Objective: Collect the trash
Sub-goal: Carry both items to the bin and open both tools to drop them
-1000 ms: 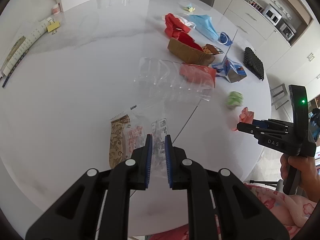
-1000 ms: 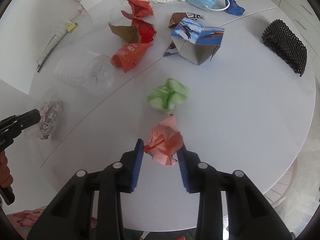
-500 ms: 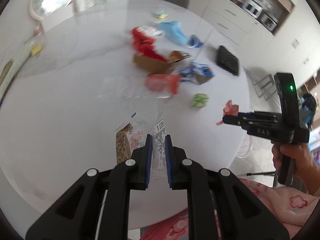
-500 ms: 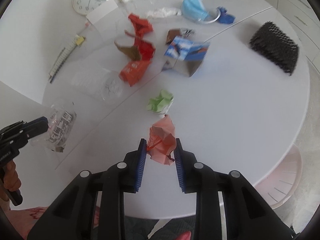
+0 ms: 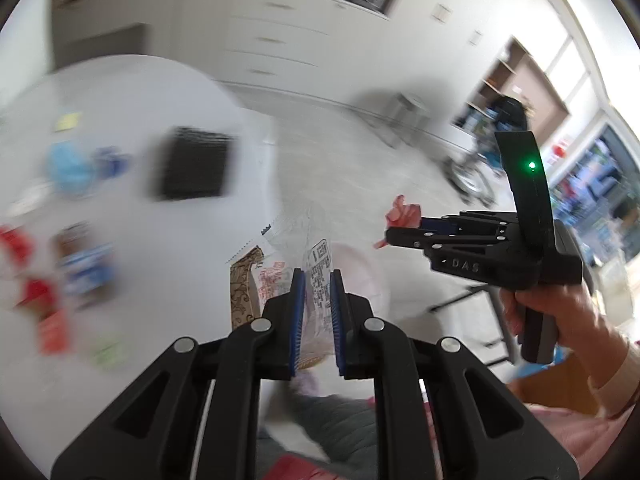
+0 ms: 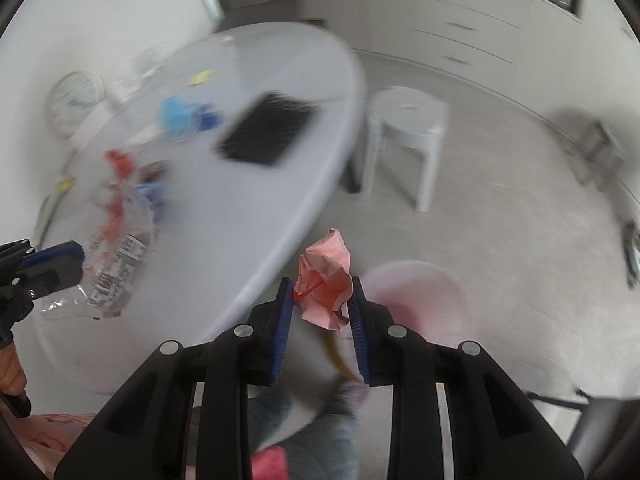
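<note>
Table: seen at the left of both views, blurred; the red, blue and green scraps and a black mesh pad are left lying on it.
Left tool: pressed together on a clear printed wrapper, which is carried in the air past the table edge, above the floor.
Wrapper handling: judged very light, limp and slippery; it is pinched near one edge, so the rest hangs loose and crinkled. A pinch deeper into the film is judged safer than one at the rim.
Right tool: narrowed on a crumpled pink paper ball, pinched from both sides and held clear of the table, over the floor.
Paper ball handling: judged light, soft and springy; it gives under the pads, so it is best taken across its thickest part, as is done here.
Pink round shape: glimpsed low beyond the paper ball, too blurred to be named; possibly a bin.
Stool: white, standing beside the table.
</note>
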Motion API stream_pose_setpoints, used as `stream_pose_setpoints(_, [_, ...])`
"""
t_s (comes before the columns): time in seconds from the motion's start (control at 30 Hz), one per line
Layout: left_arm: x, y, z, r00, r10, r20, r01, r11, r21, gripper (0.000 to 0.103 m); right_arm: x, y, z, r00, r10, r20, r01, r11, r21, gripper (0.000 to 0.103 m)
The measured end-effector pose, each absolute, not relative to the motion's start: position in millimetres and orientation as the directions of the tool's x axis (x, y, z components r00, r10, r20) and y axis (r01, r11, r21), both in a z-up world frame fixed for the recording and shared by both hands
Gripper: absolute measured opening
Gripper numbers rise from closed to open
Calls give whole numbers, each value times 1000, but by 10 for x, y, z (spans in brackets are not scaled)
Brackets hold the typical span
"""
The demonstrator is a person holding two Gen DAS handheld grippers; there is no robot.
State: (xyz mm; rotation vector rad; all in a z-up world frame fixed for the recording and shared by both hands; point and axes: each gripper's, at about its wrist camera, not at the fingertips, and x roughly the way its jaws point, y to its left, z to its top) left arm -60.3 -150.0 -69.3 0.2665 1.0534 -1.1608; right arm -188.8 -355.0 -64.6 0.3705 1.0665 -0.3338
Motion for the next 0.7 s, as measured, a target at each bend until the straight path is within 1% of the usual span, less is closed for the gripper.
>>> stream_pose_setpoints(0.13, [-806,-2336,-1032,-114,-574,-811,843,377,-385,13,-2218,-4027,-777,410,-104,-906,488,865,122,28])
stream_pose_setpoints(0.23, [-854,-2709,-1275,-173,-529,-831,824,384,-416,15,-2380,-4278,-901,394,-83,-915,497,857,136,28])
stream_pose_setpoints(0.3, [-862,-2903,-1427,-195,-489,-850,809,409,-421,27,-2429,-4400,-991,386,-65,-920,493,858,146,28])
stream_pose_setpoints(0.33, [-858,-2945,-1470,-191,-477,-858,805,424,-415,37,-2444,-4439,-1016,385,-57,-921,489,859,152,29])
stream_pose_setpoints(0.37, [-854,-2991,-1505,-180,-469,-865,799,443,-407,45,-2437,-4470,-1045,384,-47,-922,484,861,158,28])
stream_pose_setpoints(0.47, [-857,-3083,-1517,-162,-461,-873,790,470,-394,56,-2415,-4553,-1127,379,-16,-925,467,867,176,29])
stream_pose_setpoints(0.6, [-877,-3203,-1406,-117,-469,-876,793,487,-366,60,-2379,-4595,-1188,372,20,-928,442,875,196,29])
stream_pose_setpoints(0.67, [-838,-3255,-1353,-89,-472,-877,792,501,-349,68,-2307,-4591,-1228,362,42,-931,421,884,203,30])
stream_pose_setpoints(0.7, [-827,-3252,-1301,-70,-475,-877,791,509,-339,69,-2263,-4583,-1248,357,49,-933,414,887,205,31])
